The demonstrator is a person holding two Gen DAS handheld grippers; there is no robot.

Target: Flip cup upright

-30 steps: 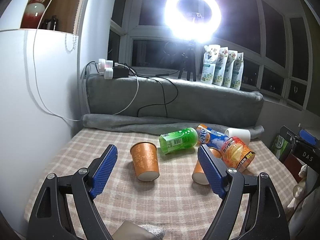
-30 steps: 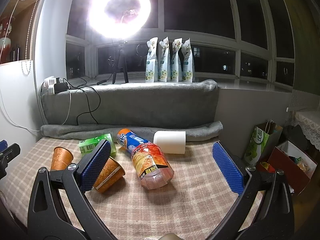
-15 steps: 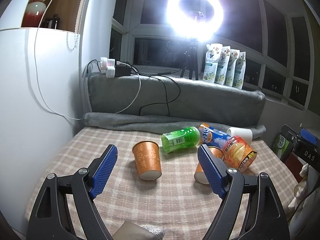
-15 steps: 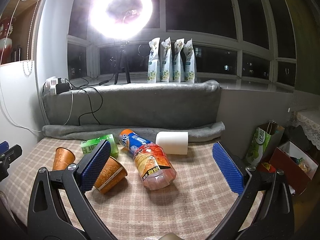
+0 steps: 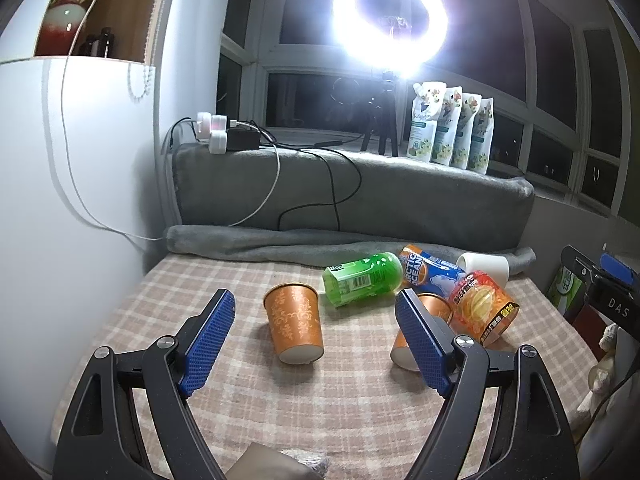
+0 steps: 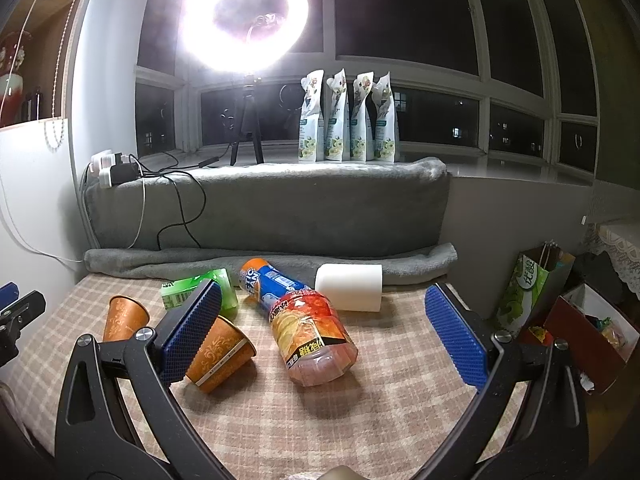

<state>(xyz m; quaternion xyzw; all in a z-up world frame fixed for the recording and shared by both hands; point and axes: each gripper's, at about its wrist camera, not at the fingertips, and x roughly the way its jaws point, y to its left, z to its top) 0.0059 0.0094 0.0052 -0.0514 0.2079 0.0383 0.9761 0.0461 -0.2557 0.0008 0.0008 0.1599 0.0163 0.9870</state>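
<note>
Looking along the left gripper (image 5: 314,334): jaws spread wide, nothing between the blue pads (image 5: 208,340), hovering above the checked cloth (image 5: 304,412). Just ahead, in the gap and nearer the left-hand pad, an orange paper cup (image 5: 295,326) stands inverted, rim on the cloth, pale base facing the camera. Partly behind the right-hand pad lies a second orange cup (image 5: 430,312) on its side. Beyond the gap, a green bottle (image 5: 362,279) lies flat, touching a blue-labelled bottle (image 5: 430,270); a jar of orange snacks (image 5: 482,314) sits to the right of the fallen cup, a white roll (image 5: 486,266) behind it.

Right gripper (image 6: 322,320): jaws likewise wide apart, holding nothing. Its left-hand pad (image 6: 192,330) overlaps the fallen cup (image 6: 222,354), whose mouth points right; contact cannot be told. The snack jar (image 6: 312,338) lies in the middle of the gap. The inverted cup (image 6: 124,318) stands outside the left-hand pad. Farther back: grey cushion (image 6: 280,208), four pouches (image 6: 348,120) on the sill, ring light (image 6: 244,16) glaring.
</note>
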